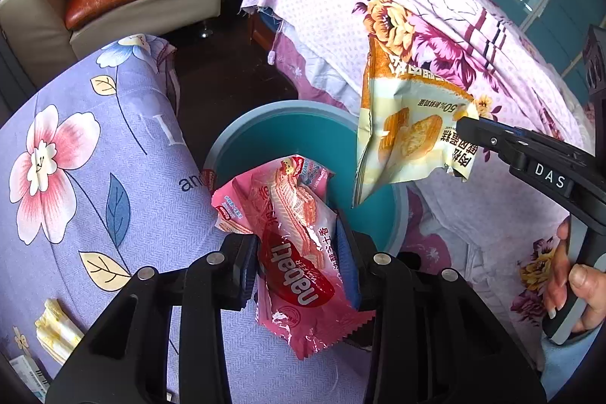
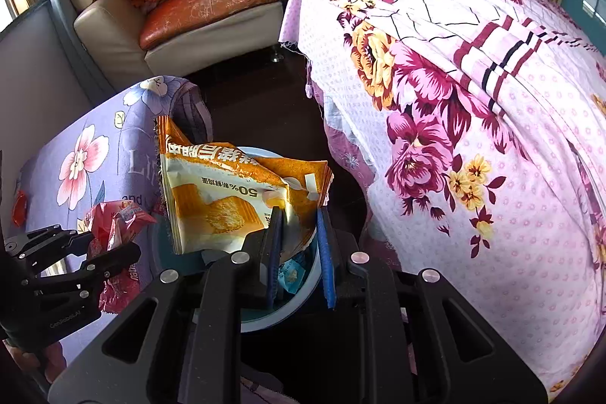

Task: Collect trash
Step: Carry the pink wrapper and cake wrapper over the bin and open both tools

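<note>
Bright daylight, soft shadows; sharp centre, strong fisheye bending, dark vignetted corners.

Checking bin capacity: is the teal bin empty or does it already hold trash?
Not empty: the right wrist view shows small blue wrappers inside the teal bin. How full, cannot tell.

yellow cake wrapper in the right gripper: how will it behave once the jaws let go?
The yellow wrapper looks crumpled, thin and empty, so it is probably floppy and very light. Released by the right gripper, it may flutter rather than drop straight. It hangs above the blue bin, so it likely lands inside.
</note>
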{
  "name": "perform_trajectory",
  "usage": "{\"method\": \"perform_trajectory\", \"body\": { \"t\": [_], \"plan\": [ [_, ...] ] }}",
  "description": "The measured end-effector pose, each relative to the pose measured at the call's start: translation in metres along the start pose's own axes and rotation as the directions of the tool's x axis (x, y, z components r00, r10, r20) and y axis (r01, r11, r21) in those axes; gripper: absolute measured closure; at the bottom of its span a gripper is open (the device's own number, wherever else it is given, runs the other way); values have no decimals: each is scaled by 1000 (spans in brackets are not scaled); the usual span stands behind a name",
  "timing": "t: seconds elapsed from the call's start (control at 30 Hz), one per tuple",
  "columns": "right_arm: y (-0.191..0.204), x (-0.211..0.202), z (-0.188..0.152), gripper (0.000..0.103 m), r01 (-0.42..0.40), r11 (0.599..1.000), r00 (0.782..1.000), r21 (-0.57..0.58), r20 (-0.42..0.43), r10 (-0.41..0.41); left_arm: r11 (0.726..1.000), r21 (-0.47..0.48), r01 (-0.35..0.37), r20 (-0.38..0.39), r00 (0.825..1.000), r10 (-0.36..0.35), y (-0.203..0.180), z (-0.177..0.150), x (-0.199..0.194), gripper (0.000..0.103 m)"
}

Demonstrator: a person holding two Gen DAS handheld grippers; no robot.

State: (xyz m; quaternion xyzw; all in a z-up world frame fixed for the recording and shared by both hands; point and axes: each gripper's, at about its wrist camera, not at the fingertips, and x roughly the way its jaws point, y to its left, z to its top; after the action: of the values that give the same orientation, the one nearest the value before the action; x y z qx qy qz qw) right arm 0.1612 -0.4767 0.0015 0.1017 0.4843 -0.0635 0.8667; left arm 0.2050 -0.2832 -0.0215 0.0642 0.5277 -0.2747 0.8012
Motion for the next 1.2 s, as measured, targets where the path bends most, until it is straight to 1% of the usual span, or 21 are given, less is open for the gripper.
{"method": "perform_trajectory", "body": {
  "t": [0.1, 0.2, 0.23, 0.27, 0.3, 0.33, 0.4, 0.43, 0.63, 0.8, 0.83, 0.9, 1.03, 1.07, 1.1, 1.17, 1.2],
  "plan": [
    [-3, 1, 1, 86, 10, 1000, 1000, 4, -1, -10, 1000, -2, 7, -3, 1000, -7, -1, 1, 4, 64],
    [-3, 2, 3, 86, 19, 1000, 1000, 6, 0, -19, 1000, -2, 15, -1, 1000, -15, -2, 2, 6, 59],
    [-3, 3, 4, 86, 21, 1000, 1000, 6, -1, -21, 1000, -2, 16, 1, 1000, -16, -3, 3, 5, 52],
    [-3, 4, 5, 86, 24, 1000, 1000, 6, -2, -24, 1000, -3, 14, 8, 1000, -14, -3, 3, 4, 49],
    [-3, 4, 6, 86, 25, 1000, 1000, 5, -3, -25, 1000, -3, 11, 15, 1000, -11, -4, 3, 3, 43],
    [-2, 5, 6, 86, 27, 1000, 1000, 4, -4, -27, 1000, -4, 6, 18, 1000, -6, -4, 3, 2, 34],
    [0, 6, 6, 86, 29, 1000, 1000, 0, -6, -29, 1000, -12, -10, 33, 999, 10, -2, 4, -1, 22],
    [1, 6, 6, 86, 29, 1000, 1000, -2, -8, -29, 1000, -16, -14, 42, 999, 15, -1, 4, -3, 18],
    [12, 12, 5, 85, 30, 999, 999, -23, -25, -31, 998, -55, -10, 35, 999, 12, 17, -1, -10, 14],
    [27, 20, 1, 85, 29, 998, 998, -54, -55, -32, 997, -81, -13, 27, 1000, 15, 35, -10, -13, 13],
    [30, 22, 0, 84, 27, 998, 998, -60, -61, -31, 996, -86, -13, 26, 1000, 15, 38, -11, -14, 13],
    [36, 25, -1, 79, 20, 997, 997, -69, -76, -26, 995, -98, -10, 27, 1000, 12, 44, -14, -16, 13],
    [47, 29, -3, 76, 5, 997, 995, -73, -97, -12, 994, -107, -6, 28, 1000, 9, 53, -19, -21, 13],
    [49, 30, -3, 71, 0, 998, 995, -69, -103, -7, 994, -107, -6, 27, 1000, 9, 55, -20, -22, 13],
    [51, 30, -3, 64, -4, 998, 994, -65, -105, -3, 994, -107, -7, 26, 1000, 10, 58, -22, -24, 13],
    [55, 28, -4, 54, -4, 998, 995, -61, -104, -2, 994, -109, -9, 28, 1000, 12, 63, -27, -28, 13],
    [57, 27, -4, 50, -2, 998, 995, -64, -102, -5, 994, -112, -10, 30, 999, 13, 66, -29, -31, 12]
  ]
}}
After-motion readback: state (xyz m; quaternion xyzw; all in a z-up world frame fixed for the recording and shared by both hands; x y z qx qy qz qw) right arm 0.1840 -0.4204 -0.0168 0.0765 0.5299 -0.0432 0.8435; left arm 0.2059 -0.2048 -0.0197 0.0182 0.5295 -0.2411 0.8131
